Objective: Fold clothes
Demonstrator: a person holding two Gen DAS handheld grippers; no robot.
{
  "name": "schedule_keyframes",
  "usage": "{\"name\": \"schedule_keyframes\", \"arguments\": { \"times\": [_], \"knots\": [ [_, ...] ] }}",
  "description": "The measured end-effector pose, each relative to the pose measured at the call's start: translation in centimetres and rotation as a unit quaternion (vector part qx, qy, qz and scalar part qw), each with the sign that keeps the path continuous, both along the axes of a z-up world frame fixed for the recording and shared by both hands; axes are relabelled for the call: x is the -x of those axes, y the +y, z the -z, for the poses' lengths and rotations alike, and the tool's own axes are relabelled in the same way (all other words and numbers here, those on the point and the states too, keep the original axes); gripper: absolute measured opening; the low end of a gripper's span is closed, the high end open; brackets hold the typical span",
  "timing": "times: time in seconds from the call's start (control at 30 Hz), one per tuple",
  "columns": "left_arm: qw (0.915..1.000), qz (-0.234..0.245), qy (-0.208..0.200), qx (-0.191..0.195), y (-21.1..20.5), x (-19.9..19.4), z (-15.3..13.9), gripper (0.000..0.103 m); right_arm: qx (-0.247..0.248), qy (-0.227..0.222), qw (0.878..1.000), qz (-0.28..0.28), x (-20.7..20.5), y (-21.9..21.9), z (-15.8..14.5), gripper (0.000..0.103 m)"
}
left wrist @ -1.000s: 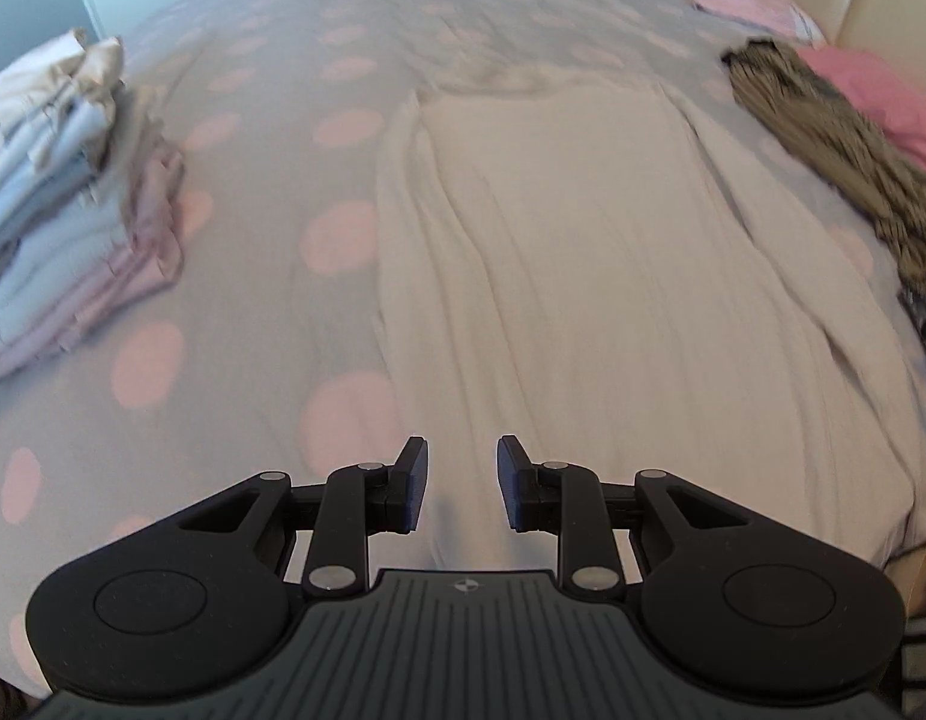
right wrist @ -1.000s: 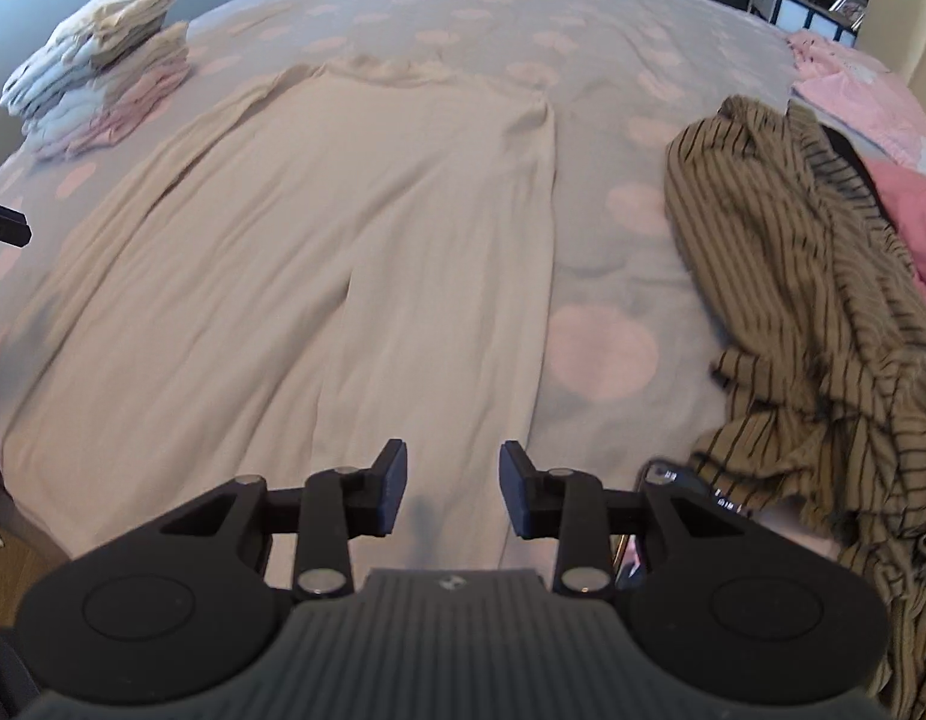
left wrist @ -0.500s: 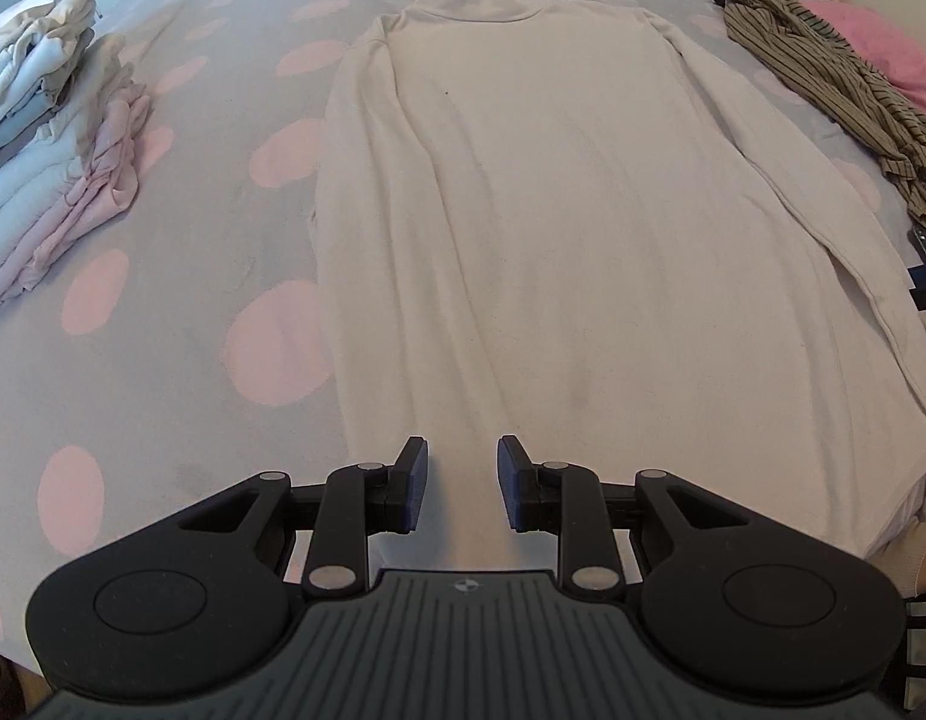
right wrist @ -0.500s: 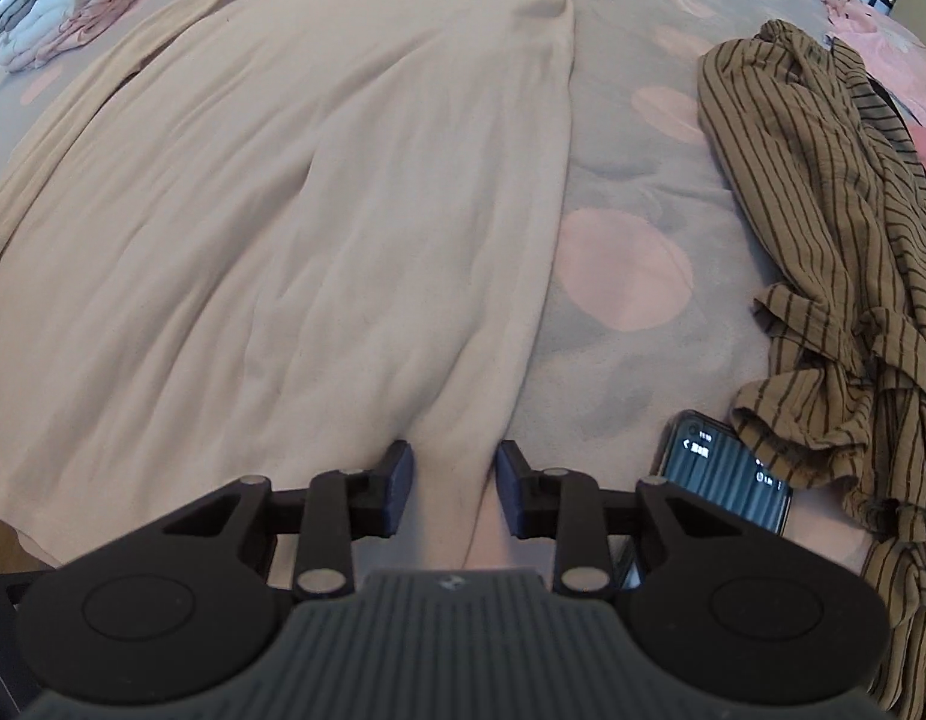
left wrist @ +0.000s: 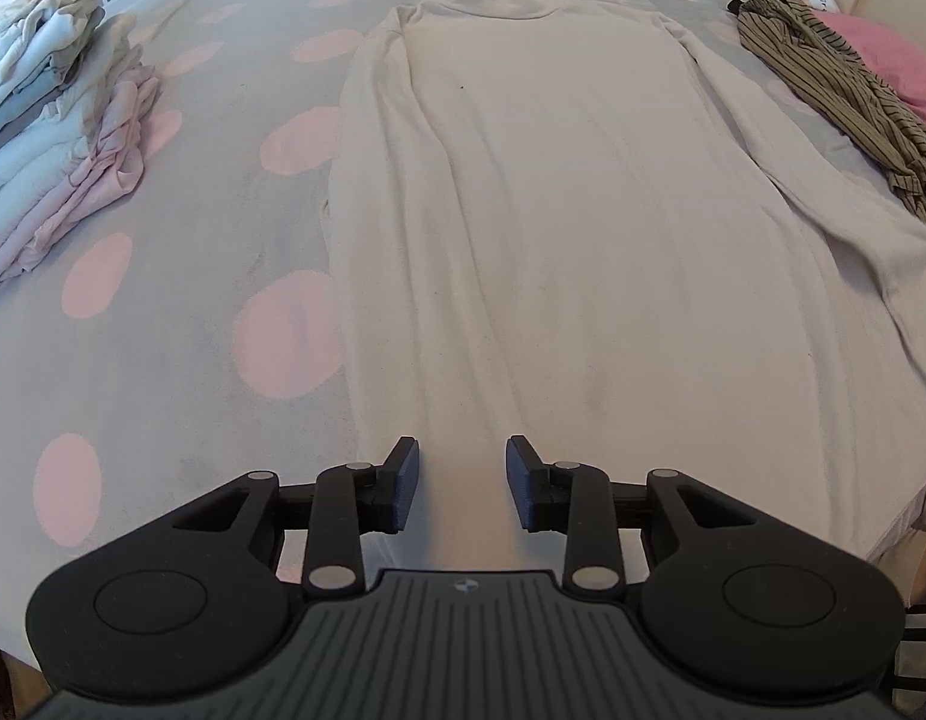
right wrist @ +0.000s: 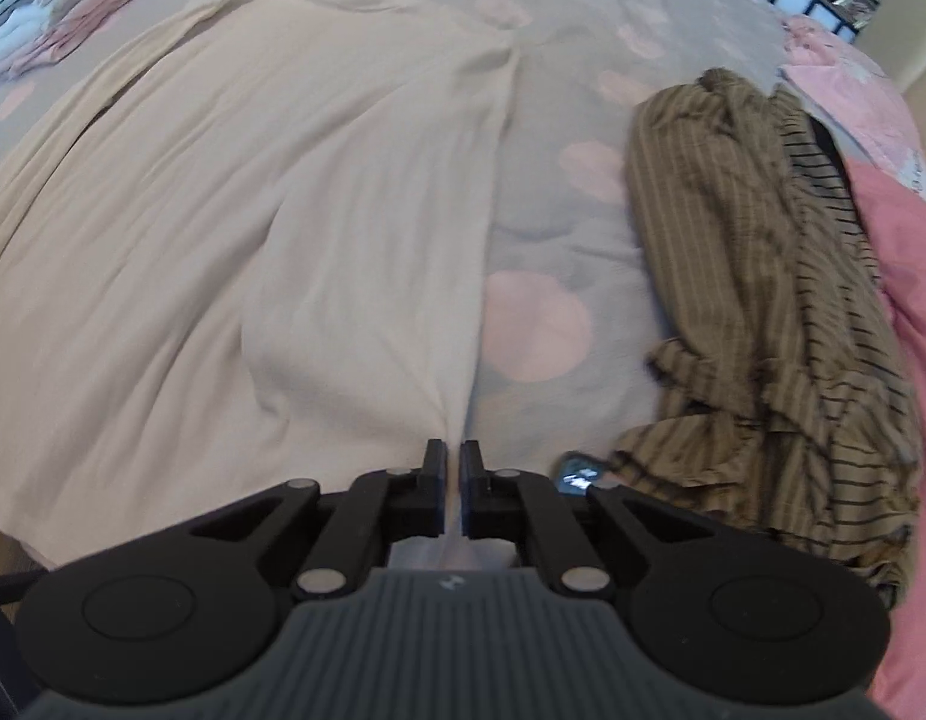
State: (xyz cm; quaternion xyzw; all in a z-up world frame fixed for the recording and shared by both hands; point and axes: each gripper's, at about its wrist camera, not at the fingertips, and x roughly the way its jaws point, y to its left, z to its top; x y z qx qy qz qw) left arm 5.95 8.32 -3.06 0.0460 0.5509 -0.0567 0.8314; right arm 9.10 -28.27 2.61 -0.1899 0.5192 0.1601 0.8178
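- No word, number or brand name can be read in either view.
- Left gripper (left wrist: 461, 483): a small round emblem on the grey ribbed body just behind the jaws, no letters legible.
- Right gripper (right wrist: 453, 483): a small pale mark there too, unreadable.
- Phone (right wrist: 577, 475), just right of the right jaws: lit screen, blurred.

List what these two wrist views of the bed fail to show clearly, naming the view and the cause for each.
- Phone, right wrist view: mostly hidden behind the right gripper; screen unreadable.
- Near hem of the cream top, left wrist view: covered by the left gripper body.
- Pile of folded clothes, left wrist view: cut off by the left edge.
- Striped shirt, right wrist view: motion-blurred, crumpled; its shape is unclear.
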Motion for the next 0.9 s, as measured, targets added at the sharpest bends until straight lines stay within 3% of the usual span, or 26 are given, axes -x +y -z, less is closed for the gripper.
{"name": "schedule_keyframes", "arguments": {
  "times": [0.23,0.47,0.57,0.77,0.9],
  "knots": [
    [1.0,0.003,-0.001,0.003,0.1,0.0,0.1,0.031,0.025,-0.06,0.996,0.068,-1.7,-3.4,-3.8,0.005],
    [0.9998,0.001,-0.006,0.021,0.1,-0.2,-0.2,0.032,0.043,-0.127,0.978,0.16,-5.7,-7.9,-6.7,0.005],
    [0.9994,0.001,-0.013,0.031,-0.1,-0.3,-0.6,0.043,0.064,-0.141,0.967,0.202,-7.5,-9.9,-6.5,0.005],
    [0.9988,0.02,-0.006,0.045,-1.6,-0.7,-0.8,0.044,0.087,-0.151,0.942,0.287,-10.2,-13.9,-4.0,0.005],
    [0.9988,0.035,0.006,0.034,-2.6,-0.8,-0.3,0.044,0.075,-0.134,0.943,0.296,-10.8,-14.5,-2.4,0.006]
  ]
}}
